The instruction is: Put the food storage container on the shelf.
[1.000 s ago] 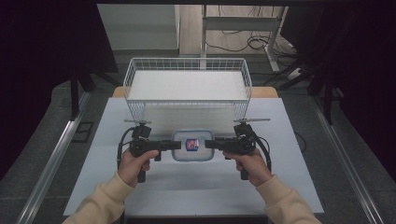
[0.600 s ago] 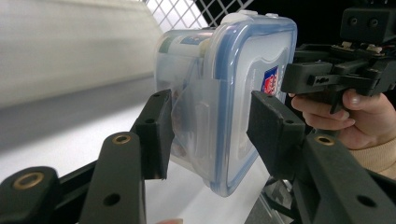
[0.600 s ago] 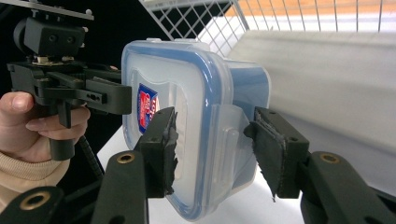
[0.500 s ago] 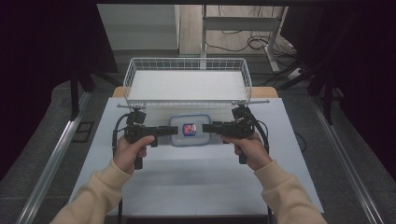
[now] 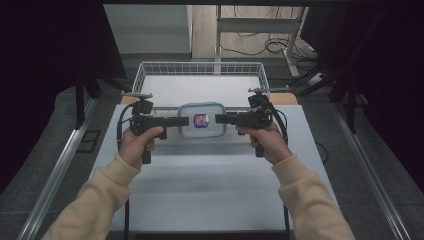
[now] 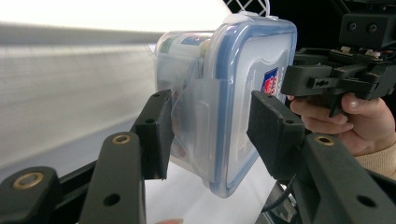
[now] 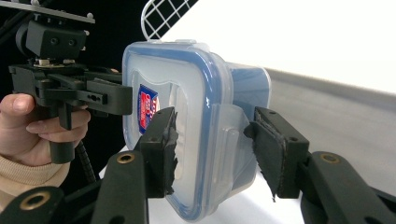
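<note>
The jaws of the left gripper (image 6: 205,135) press on one end of a clear plastic box (image 6: 233,93), one jaw on top of its lid and one under it, by the side flap. The jaws of the right gripper (image 7: 212,149) hold the other end the same way. So the box hangs between the two pairs of jaws, up in the air above the worktop (image 5: 210,185).

The picking up looks done. What is left, I think, is to carry the box to the wire basket (image 5: 145,75) just past the jaws and set it down inside.

The box is square with round corners. Its sides are see-through and smooth. The lid has a blue ring around the edge and a small red and blue sticker (image 5: 201,119) in the middle. Something is inside the box, but I cannot tell what.

The basket is made of thin white wire in little squares. The worktop is flat, white and plain.
</note>
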The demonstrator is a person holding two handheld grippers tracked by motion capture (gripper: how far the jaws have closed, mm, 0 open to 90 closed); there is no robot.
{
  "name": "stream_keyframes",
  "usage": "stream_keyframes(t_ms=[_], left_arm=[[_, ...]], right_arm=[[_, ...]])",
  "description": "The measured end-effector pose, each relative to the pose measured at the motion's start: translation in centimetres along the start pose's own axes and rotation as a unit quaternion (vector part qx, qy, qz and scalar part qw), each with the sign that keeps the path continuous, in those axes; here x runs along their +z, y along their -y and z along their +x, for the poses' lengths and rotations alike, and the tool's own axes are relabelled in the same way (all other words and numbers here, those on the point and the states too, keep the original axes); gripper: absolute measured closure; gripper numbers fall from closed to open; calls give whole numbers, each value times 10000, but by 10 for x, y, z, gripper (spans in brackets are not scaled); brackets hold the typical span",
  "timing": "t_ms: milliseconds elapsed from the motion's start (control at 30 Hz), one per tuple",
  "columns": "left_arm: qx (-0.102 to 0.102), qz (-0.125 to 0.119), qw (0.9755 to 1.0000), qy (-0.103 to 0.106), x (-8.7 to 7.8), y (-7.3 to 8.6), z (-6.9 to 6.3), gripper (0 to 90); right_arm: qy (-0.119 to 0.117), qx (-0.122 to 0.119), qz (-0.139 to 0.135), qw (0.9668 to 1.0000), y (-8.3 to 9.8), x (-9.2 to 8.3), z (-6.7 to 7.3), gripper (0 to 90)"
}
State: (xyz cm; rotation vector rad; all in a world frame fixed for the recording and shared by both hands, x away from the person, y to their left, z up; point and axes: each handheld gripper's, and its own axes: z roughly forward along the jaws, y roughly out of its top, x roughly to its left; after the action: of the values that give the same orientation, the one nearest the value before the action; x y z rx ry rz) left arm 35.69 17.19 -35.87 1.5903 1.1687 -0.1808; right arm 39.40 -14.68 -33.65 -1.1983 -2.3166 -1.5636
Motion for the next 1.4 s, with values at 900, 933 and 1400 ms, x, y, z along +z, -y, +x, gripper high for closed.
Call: stream_keyframes(t_ms=[900, 933, 1400], left_arm=[[-19, -36, 10000, -88, 6, -86, 13, 508], [-39, -7, 10000, -74, 8, -89, 15, 508], [-670, 217, 9975, -21, 36, -111, 54, 506]], right_arm=[[-79, 92, -76, 9999, -81, 14, -25, 510], [-75, 109, -68, 9999, -83, 15, -27, 509], [19, 831, 303, 9961, -100, 40, -68, 500]])
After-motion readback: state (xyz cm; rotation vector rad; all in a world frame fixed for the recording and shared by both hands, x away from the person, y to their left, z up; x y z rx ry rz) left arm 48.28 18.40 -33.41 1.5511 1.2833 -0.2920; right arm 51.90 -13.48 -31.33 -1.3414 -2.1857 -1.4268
